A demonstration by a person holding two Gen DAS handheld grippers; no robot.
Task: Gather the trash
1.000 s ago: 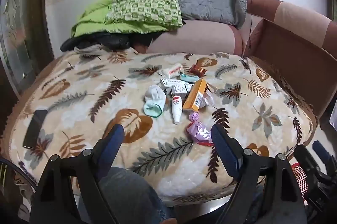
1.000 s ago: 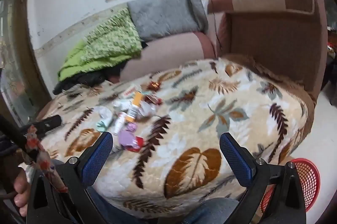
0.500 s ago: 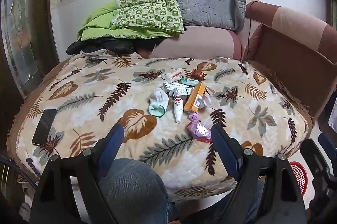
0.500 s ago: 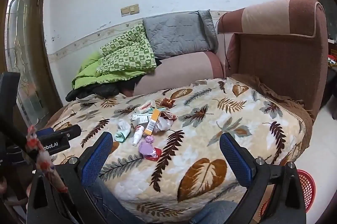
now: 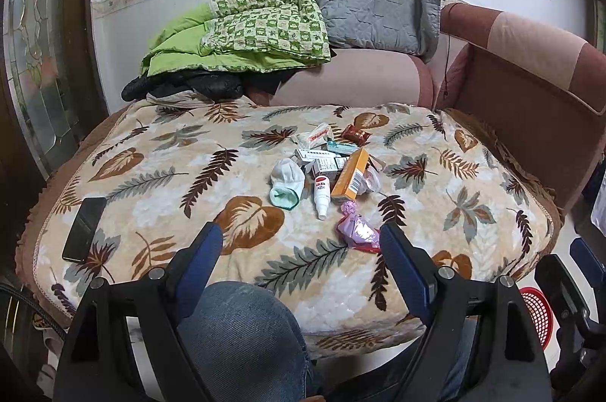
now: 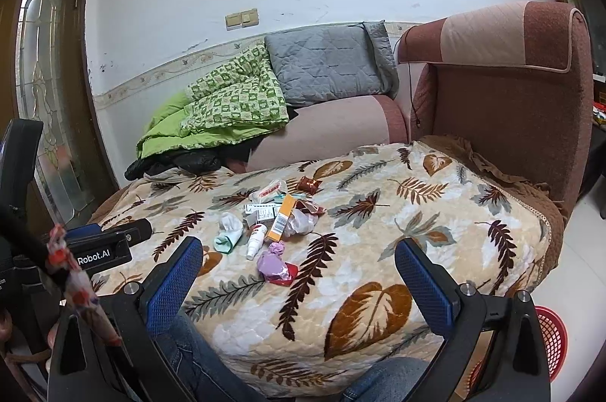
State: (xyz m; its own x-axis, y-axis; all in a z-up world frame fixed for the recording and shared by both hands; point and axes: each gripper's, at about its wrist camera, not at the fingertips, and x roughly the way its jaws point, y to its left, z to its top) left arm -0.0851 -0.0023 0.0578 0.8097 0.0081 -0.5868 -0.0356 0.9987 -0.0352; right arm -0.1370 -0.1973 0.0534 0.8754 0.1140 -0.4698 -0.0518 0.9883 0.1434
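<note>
Trash [image 5: 325, 171] lies in one loose heap near the middle of the leaf-patterned blanket [image 5: 159, 175], untouched, and you have not collected any of it yet

Left wrist view: your left gripper [image 5: 299, 246] hangs with its jaws wide apart and nothing between them, well short of the heap. Nearest to it is the purple wrapper [image 5: 358, 229]; behind that lie a white spray bottle [image 5: 321, 192], an orange box [image 5: 350, 175] and a crumpled white sock [image 5: 286, 180]. A black phone [image 5: 84, 228] rests apart at the blanket's left edge; judge it not trash. The red basket [image 5: 538, 313] stands on the floor at the lower right. Compared with a second ago, this view has pulled back and risen, so the heap sits farther off and smaller.

Right wrist view: your right gripper [image 6: 299, 273] is likewise spread open and empty, near the blanket's front edge. The purple wrapper [image 6: 274, 265] is closest to it, the basket [image 6: 551, 337] just beside its right finger below. This view has levelled since a second ago.

Judgement: both tools have backed off to a starting stance; the first pick remains to be made
</note>
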